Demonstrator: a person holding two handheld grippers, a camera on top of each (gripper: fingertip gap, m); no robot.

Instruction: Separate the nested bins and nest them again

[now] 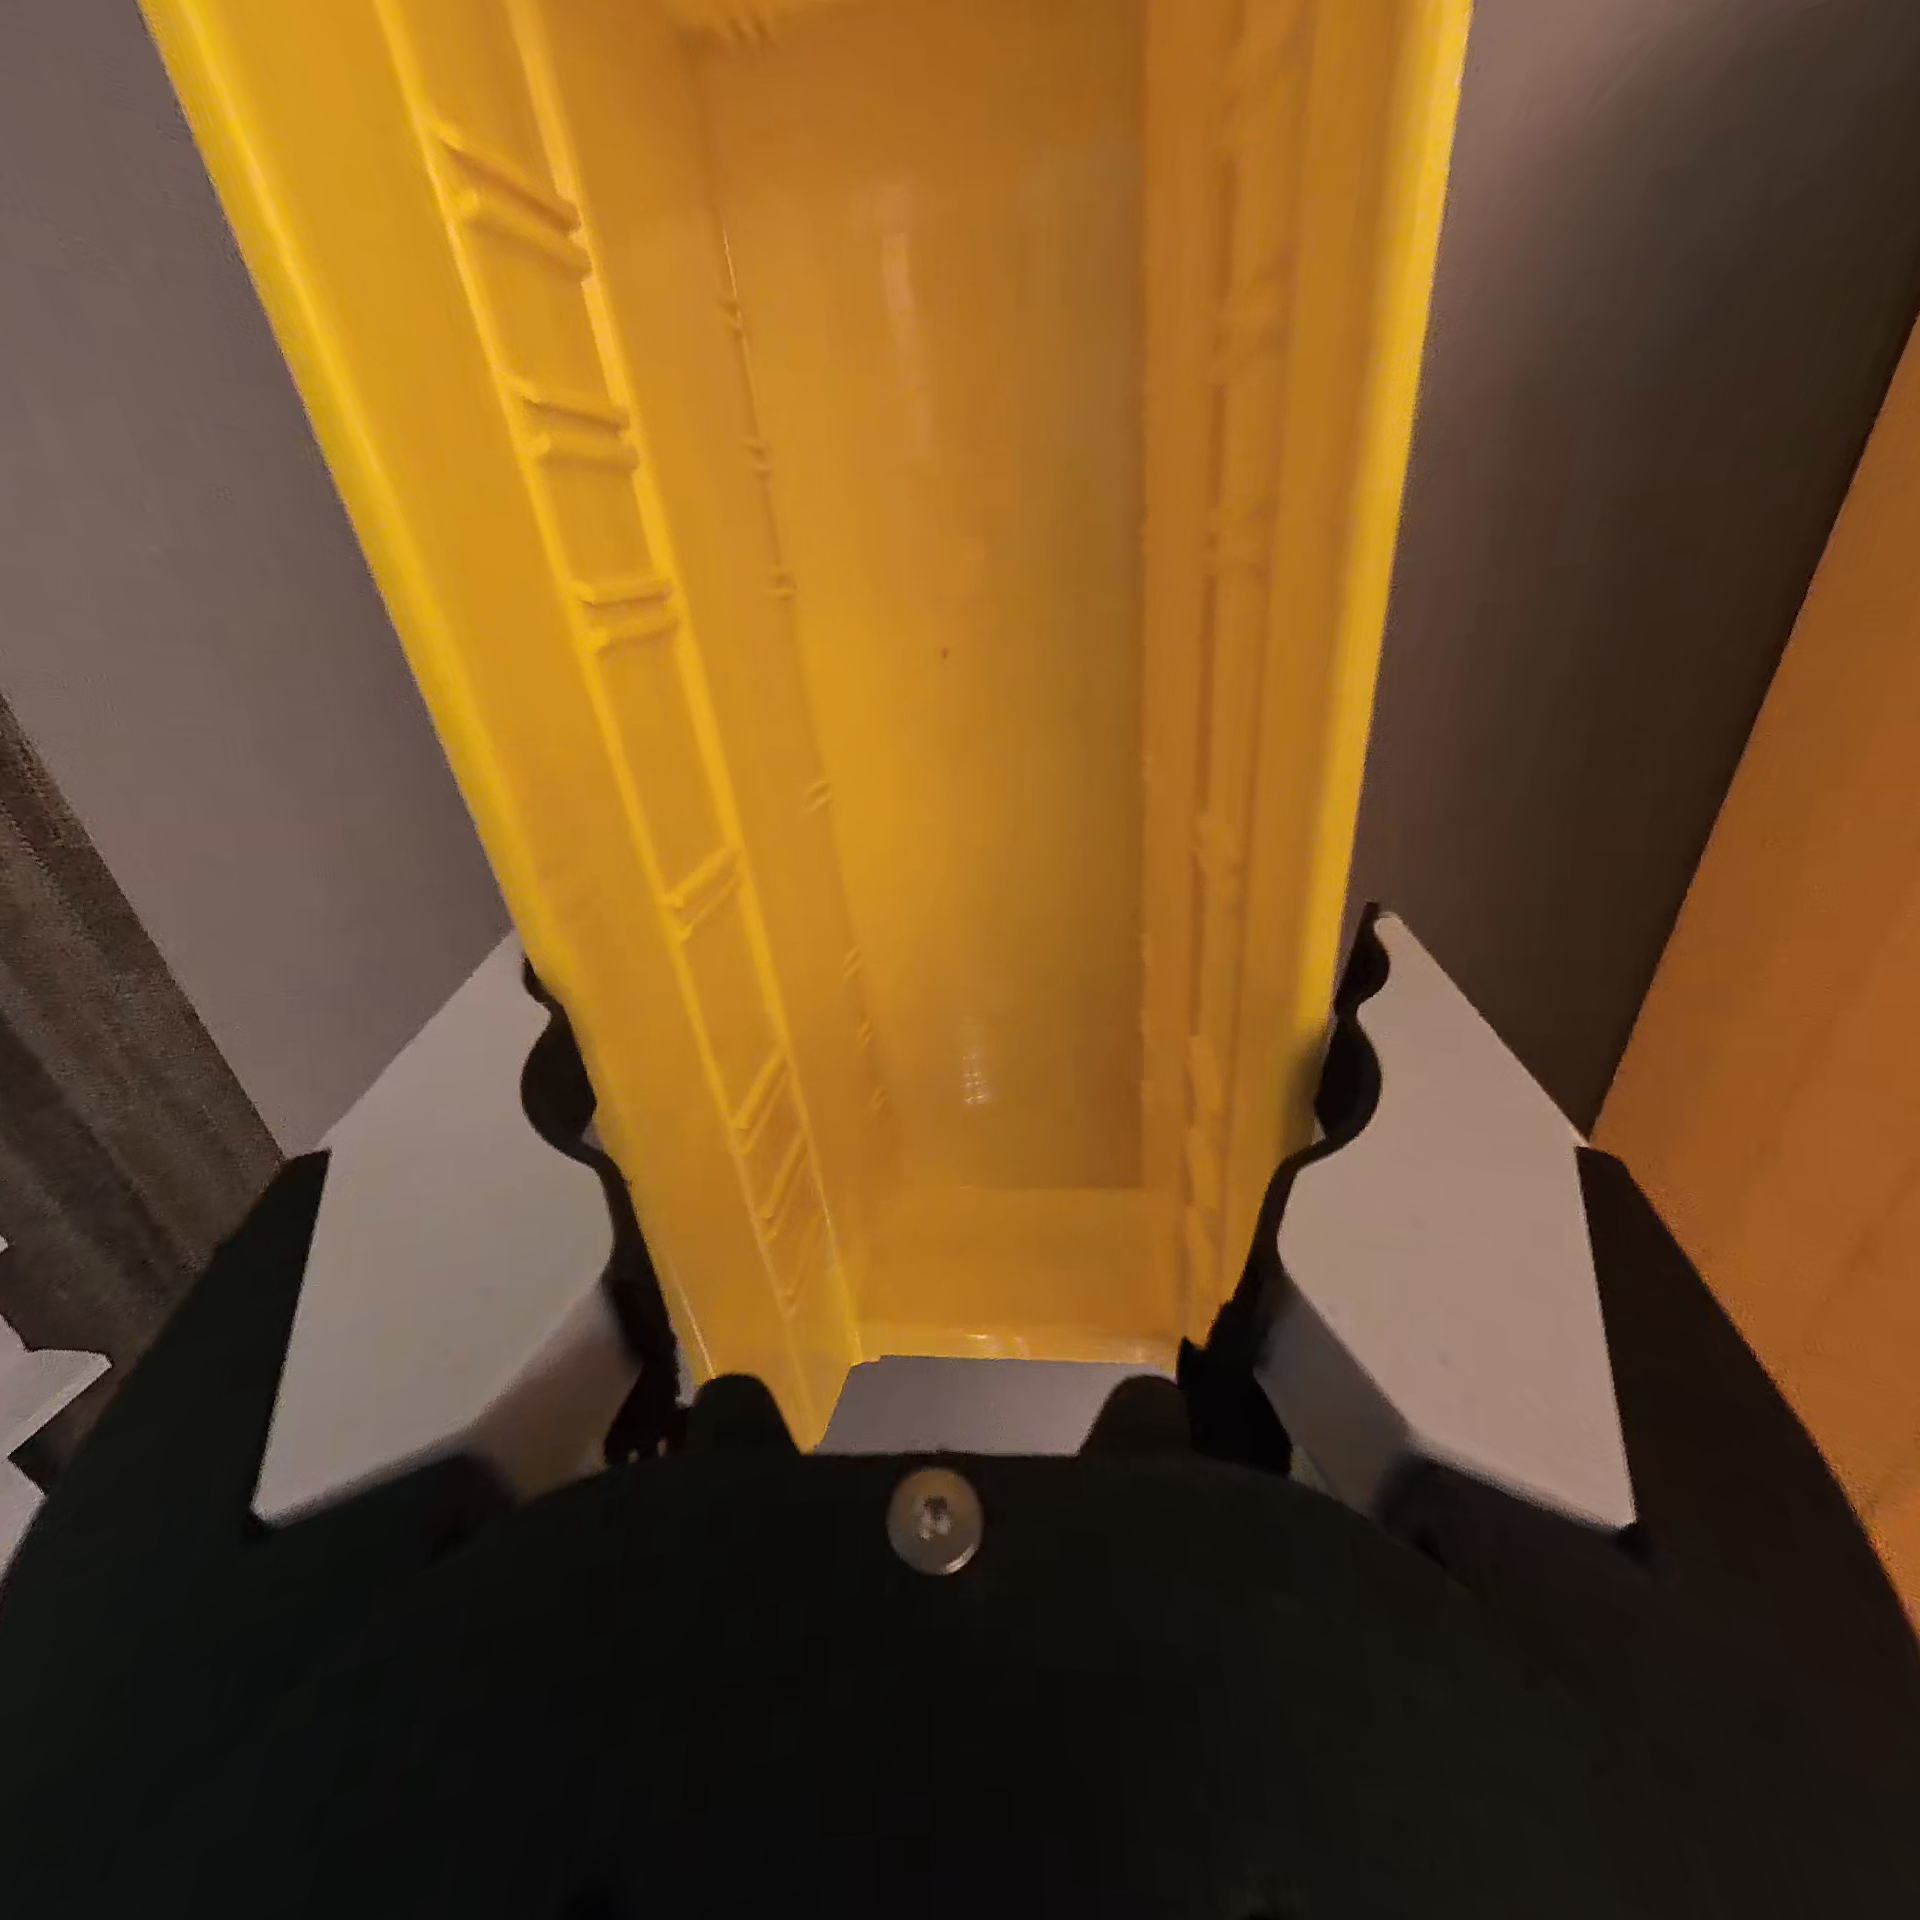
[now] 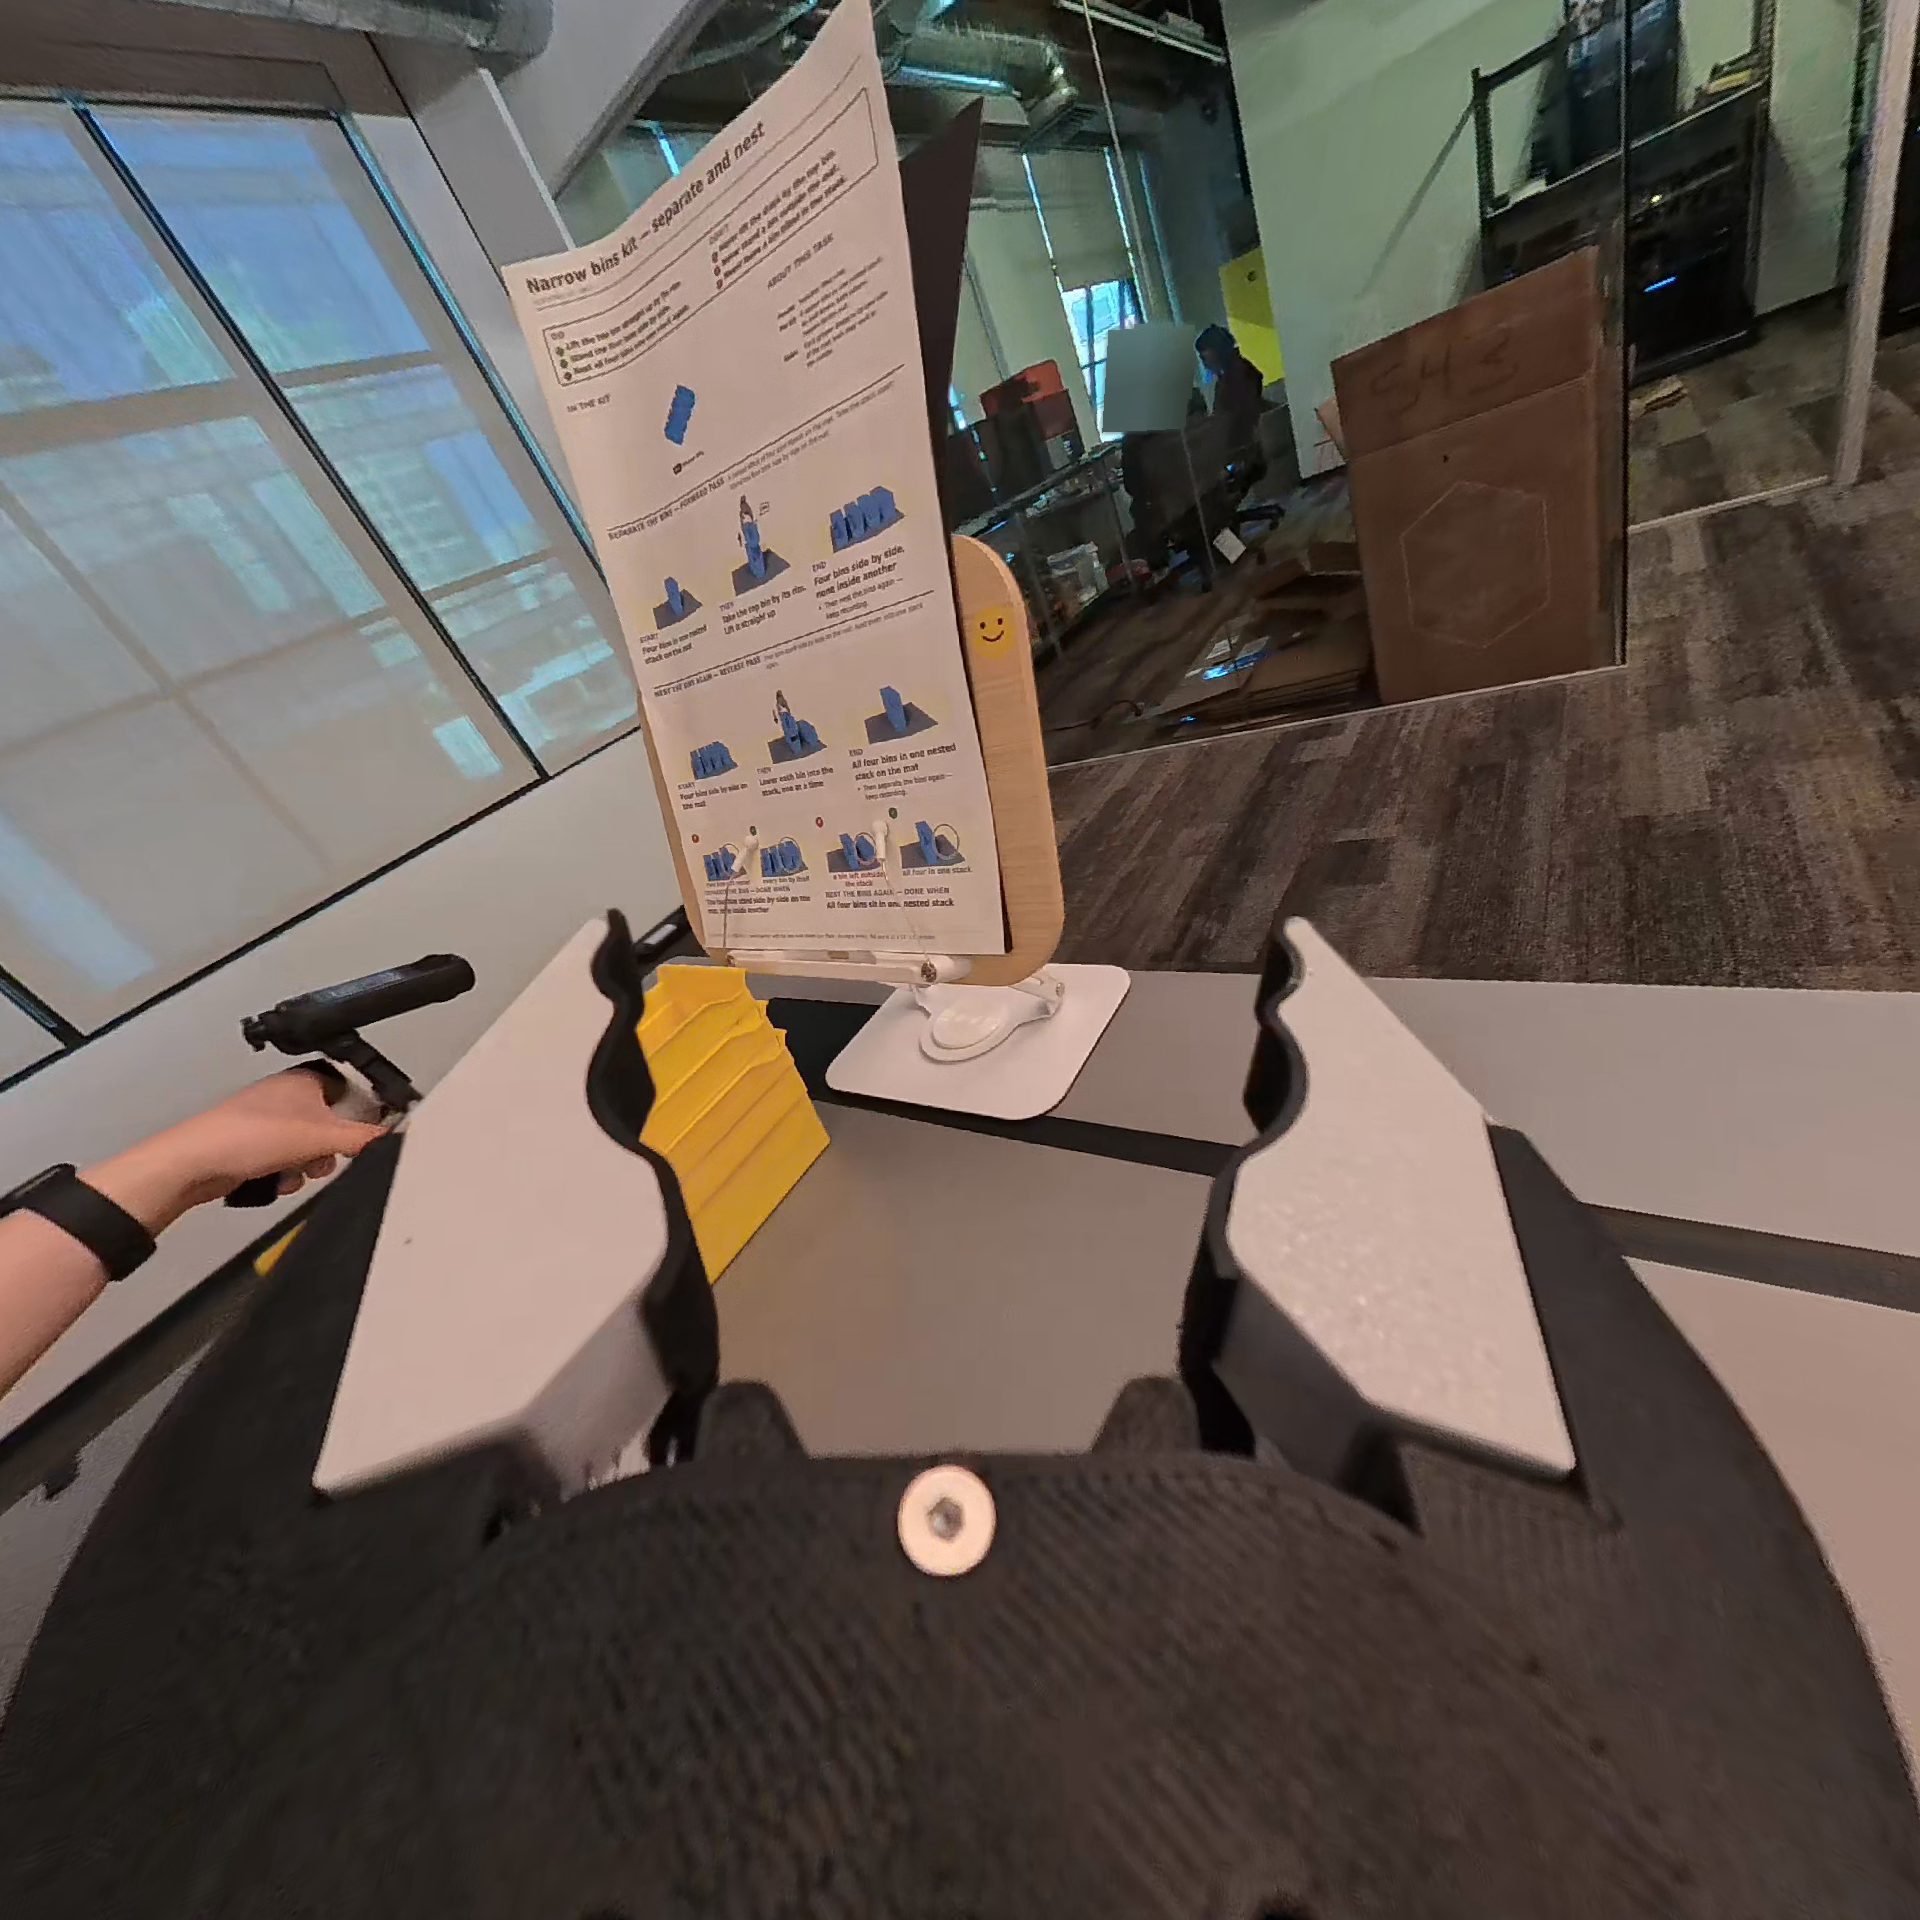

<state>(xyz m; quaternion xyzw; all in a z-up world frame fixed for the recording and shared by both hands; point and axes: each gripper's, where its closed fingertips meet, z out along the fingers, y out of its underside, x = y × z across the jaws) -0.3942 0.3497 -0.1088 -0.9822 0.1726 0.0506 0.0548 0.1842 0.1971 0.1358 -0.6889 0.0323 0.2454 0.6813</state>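
A yellow bin (image 1: 935, 644) fills the left view's centre, pinched between the left gripper (image 1: 951, 1049)'s fingers. The right gripper (image 2: 940, 1049) stands spread, empty; the remaining bins (image 2: 727, 1101) sit left of centre. Risk: skewed lowering could jam the bin.

Grey table (image 2: 935, 1247), nested yellow bins (image 2: 727, 1101), white stand base (image 2: 987, 1049)

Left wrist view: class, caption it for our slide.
A long yellow bin sits lengthwise between the left gripper's wide-set fingers.
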